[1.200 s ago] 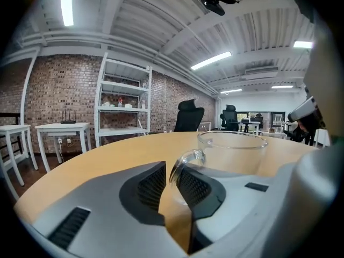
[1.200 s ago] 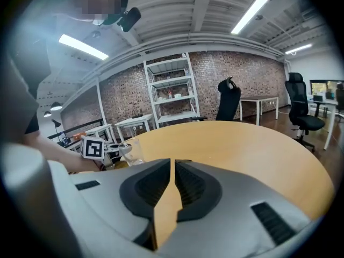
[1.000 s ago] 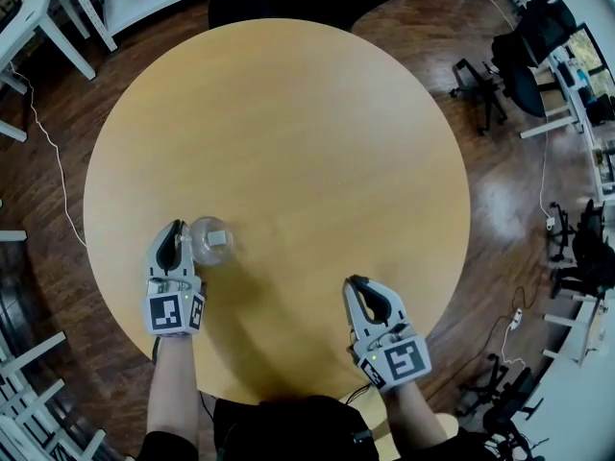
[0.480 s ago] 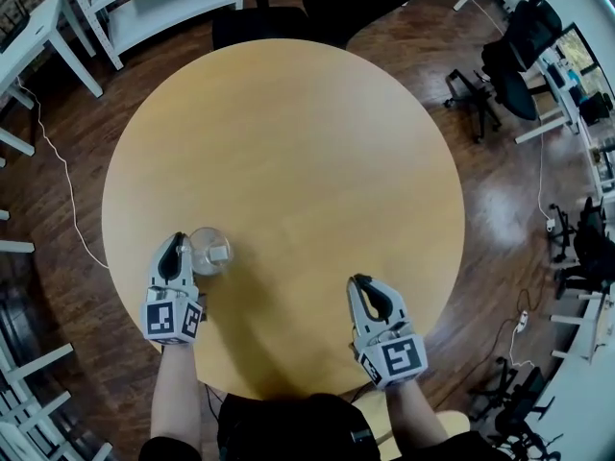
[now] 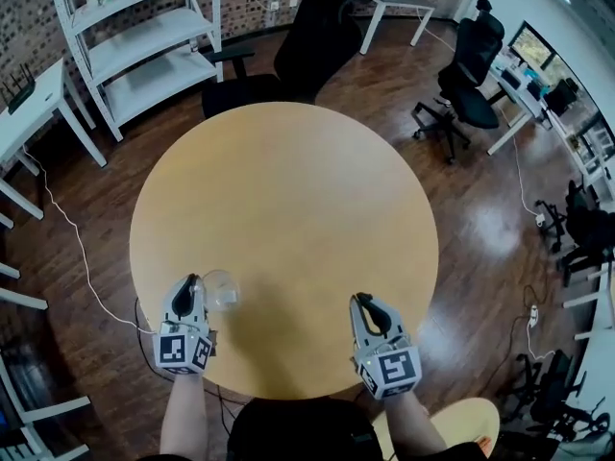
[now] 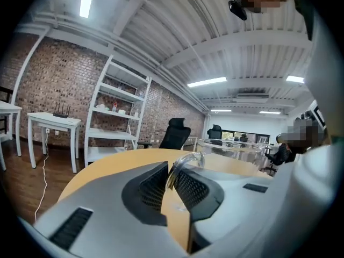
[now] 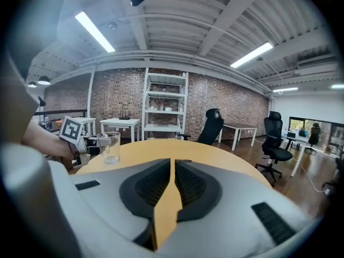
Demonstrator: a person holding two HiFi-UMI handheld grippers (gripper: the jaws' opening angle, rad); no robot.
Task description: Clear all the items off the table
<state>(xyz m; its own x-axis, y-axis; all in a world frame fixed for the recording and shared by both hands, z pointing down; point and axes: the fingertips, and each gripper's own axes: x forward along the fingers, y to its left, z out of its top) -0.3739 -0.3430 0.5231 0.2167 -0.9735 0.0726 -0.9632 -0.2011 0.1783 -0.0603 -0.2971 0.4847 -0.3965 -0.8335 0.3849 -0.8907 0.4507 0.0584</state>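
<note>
Jaws of both grippers sit over the round tabletop point(image 5: 288, 190): right gripper point(image 5: 362, 302) pressed together, empty; left gripper point(image 5: 193, 282) pinching the handle point(image 6: 181, 164) of the glass mug point(image 5: 222, 289) just beside it. Holding level should prevent swinging.

The left gripper point(image 5: 189, 281) and right gripper point(image 5: 361, 302) have grey moulded shells, with black ribbed pads point(image 7: 191, 184) lining the jaws. Each carries a white cube point(image 5: 184, 350) printed with black square markers. The person wears a dark top point(image 5: 298, 430).
</note>
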